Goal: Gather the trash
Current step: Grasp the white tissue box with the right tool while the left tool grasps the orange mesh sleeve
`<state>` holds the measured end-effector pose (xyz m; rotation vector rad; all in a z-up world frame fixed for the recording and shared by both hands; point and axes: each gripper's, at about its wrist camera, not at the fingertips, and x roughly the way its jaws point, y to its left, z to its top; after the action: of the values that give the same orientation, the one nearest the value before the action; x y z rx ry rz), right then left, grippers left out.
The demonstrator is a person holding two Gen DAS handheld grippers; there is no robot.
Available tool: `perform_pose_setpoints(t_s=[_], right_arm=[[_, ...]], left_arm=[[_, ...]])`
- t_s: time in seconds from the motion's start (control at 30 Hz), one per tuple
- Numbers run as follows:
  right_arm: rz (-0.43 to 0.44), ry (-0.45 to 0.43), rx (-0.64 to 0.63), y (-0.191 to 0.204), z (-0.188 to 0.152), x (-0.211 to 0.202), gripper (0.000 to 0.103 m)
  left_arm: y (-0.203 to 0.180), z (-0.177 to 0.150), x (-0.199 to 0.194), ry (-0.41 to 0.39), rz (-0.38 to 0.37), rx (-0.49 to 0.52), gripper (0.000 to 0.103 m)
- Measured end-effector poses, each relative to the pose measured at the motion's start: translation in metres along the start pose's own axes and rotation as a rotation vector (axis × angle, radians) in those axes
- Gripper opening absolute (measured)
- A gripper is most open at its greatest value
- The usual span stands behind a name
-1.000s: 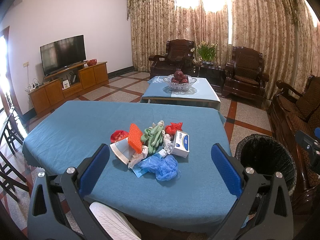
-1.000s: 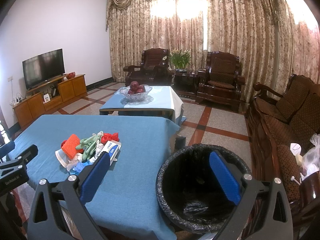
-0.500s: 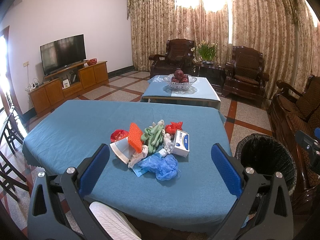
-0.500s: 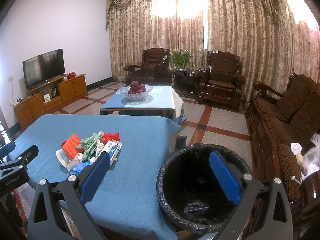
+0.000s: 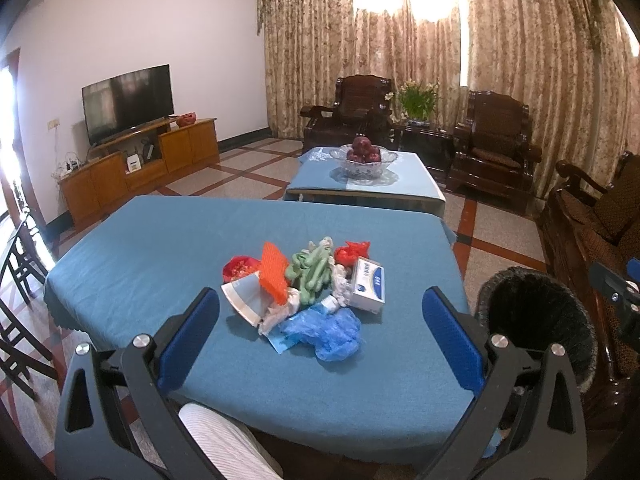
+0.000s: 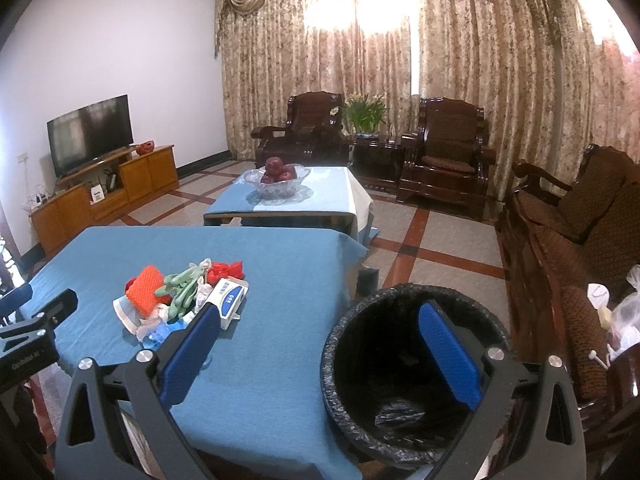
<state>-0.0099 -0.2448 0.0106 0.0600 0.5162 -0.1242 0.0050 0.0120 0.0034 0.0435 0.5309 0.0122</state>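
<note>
A heap of trash lies mid-table on the blue cloth (image 5: 160, 248): an orange foam net (image 5: 273, 270), green gloves (image 5: 312, 272), red wrappers (image 5: 352, 250), a white and blue box (image 5: 367, 286) and crumpled blue plastic (image 5: 324, 332). My left gripper (image 5: 320, 338) hangs open above the table's near edge, short of the heap, holding nothing. A black-lined bin (image 6: 412, 372) stands on the floor to the table's right. My right gripper (image 6: 318, 354) is open over the bin's left rim, empty. The heap (image 6: 180, 300) shows at its left.
A low table with a glass bowl of apples (image 5: 362, 156) stands beyond. Dark wooden armchairs (image 5: 490, 140) and a sofa (image 6: 572, 232) line the back and right. A TV on a wooden cabinet (image 5: 128, 108) stands left. Chairs (image 5: 16, 256) sit at the table's left.
</note>
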Motion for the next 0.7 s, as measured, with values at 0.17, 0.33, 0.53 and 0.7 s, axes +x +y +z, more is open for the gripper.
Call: perform_pose_setpoints(t_s=[0.17,0.33,0.53,0.7], right_arm=[[0.054,0.007,-0.020,0.023,-0.006,0.039,0.097],[0.121,0.021,-0.052,0.055,-0.009,0.085,0.097],[0.184,0.106,-0.024,0.094,-0.024,0.175,0.097],[0.182,0.201,-0.007,0.122,-0.043,0.245,0.089]], left_arm=[[0.032,-0.015,0.040,0.014,0.061,-0.009,0.098],[0.068,-0.022,0.081,0.002,0.139,-0.015,0.098],[0.094,-0.032,0.124,0.051,0.167,-0.030,0.098],[0.109,-0.038,0.145,0.075,0.176,-0.045,0.098]])
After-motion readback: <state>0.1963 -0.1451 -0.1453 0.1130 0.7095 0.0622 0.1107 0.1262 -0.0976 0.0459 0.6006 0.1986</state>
